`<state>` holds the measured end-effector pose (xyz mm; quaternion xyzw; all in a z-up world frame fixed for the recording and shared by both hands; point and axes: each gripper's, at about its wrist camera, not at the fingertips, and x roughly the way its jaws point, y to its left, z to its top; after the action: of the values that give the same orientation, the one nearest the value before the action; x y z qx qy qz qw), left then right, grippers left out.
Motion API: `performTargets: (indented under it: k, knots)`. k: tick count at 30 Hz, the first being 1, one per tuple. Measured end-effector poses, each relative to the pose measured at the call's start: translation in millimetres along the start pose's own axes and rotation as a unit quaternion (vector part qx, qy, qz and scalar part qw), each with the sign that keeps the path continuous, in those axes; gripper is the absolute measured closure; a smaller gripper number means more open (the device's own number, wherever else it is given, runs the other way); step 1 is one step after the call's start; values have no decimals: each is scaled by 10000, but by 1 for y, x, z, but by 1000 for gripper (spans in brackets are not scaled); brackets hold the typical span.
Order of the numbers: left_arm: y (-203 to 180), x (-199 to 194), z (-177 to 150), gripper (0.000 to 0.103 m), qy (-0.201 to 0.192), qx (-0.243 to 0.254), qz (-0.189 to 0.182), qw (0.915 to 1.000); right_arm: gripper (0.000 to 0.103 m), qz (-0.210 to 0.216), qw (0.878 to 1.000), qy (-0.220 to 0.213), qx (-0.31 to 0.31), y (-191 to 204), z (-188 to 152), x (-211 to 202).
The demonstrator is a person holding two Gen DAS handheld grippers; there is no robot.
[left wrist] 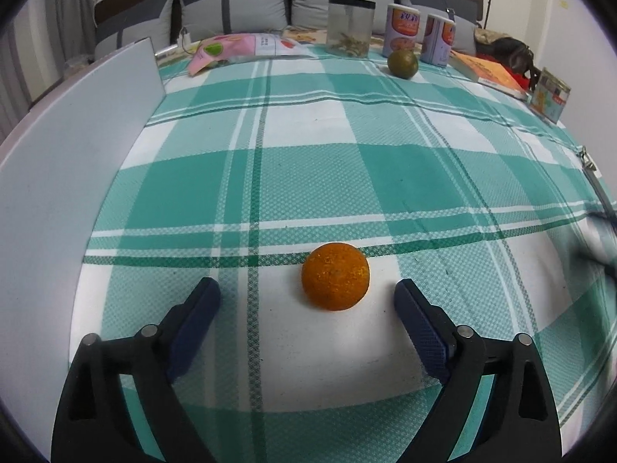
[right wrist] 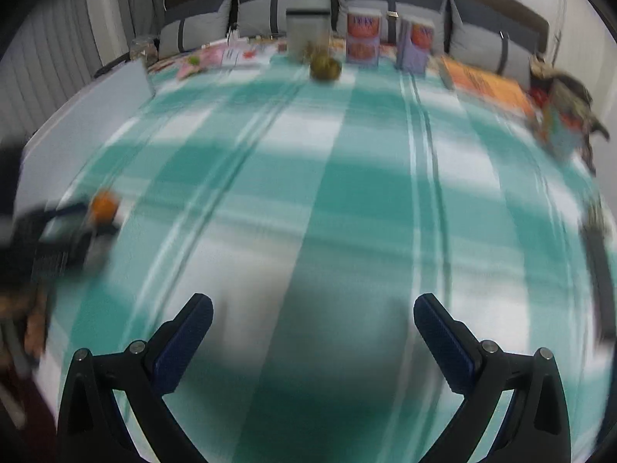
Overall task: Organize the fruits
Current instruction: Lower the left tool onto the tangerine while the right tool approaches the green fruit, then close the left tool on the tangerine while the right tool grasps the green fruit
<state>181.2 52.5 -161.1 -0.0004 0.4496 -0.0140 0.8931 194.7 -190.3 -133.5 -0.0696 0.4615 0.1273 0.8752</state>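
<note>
An orange [left wrist: 335, 277] lies on the green-and-white checked cloth [left wrist: 347, 177]. My left gripper [left wrist: 306, 289] is open, its fingertips on either side of the orange, closer to the right one, with neither pad touching it. A green round fruit [left wrist: 402, 63] rests far back by the cans. The right wrist view is blurred. My right gripper [right wrist: 313, 303] is open over bare cloth, nothing between its fingers. That view also shows the orange [right wrist: 103, 204] at far left with the left gripper beside it, and the green fruit [right wrist: 326, 66] at the back.
A white board [left wrist: 77, 154] stands along the left edge. At the back are a clear jar [left wrist: 351, 25], two cans [left wrist: 401, 29], a snack bag [left wrist: 239, 48], an orange book [left wrist: 489, 71] and a small box [left wrist: 549, 94]. Grey pillows [left wrist: 235, 7] line the headboard.
</note>
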Motion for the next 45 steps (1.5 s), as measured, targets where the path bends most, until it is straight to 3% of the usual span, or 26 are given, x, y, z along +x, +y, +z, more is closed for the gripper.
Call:
performTargets:
  k: [4,8,14,15,17,19,21,24,29,34,38,45]
  knots:
    - [1,0,-1,9,-16,-21,-4,10000,0,254,9996,-92,117,-23,103,54]
    - [1,1,-1,9,-26,-32,-8,10000,0,387,9978,-58,528,-41,181,112]
    - [1,1,-1,9,-31,-38,-12,10000,5,403,9935,-69,1058,-39,243,171]
    - [1,1,-1,9,-31,-37,-11,10000,11,355,9937,-15,1059,-37,248,179]
    - [1,1,-1,9,-33,-38,-11,10000,52,318,9946,72,982,-34,256,193]
    - [1,1,-1,9,-32,-35,-8,10000,54,248,9964,119,805,-32,259,196]
    - [1,1,-1,9,-32,-35,-8,10000,54,214,9970,34,744,-32,255,187]
    - [1,1,-1,9,-32,-33,-8,10000,54,618,9957,-40,690,-32,234,153]
    - [0,1,-1,9,-22,-20,11,10000,54,1185,9925,108,284,-7,158,88]
    - [3,-1,-1,10,-1,-38,-81,10000,54,939,9953,242,-22,13,69,64]
    - [7,-15,-14,10,166,-110,-184,9996,54,779,9969,99,-36,8,23,36]
    - [11,-33,-38,10,143,-245,-223,9993,53,716,9973,181,-32,-1,-6,13]
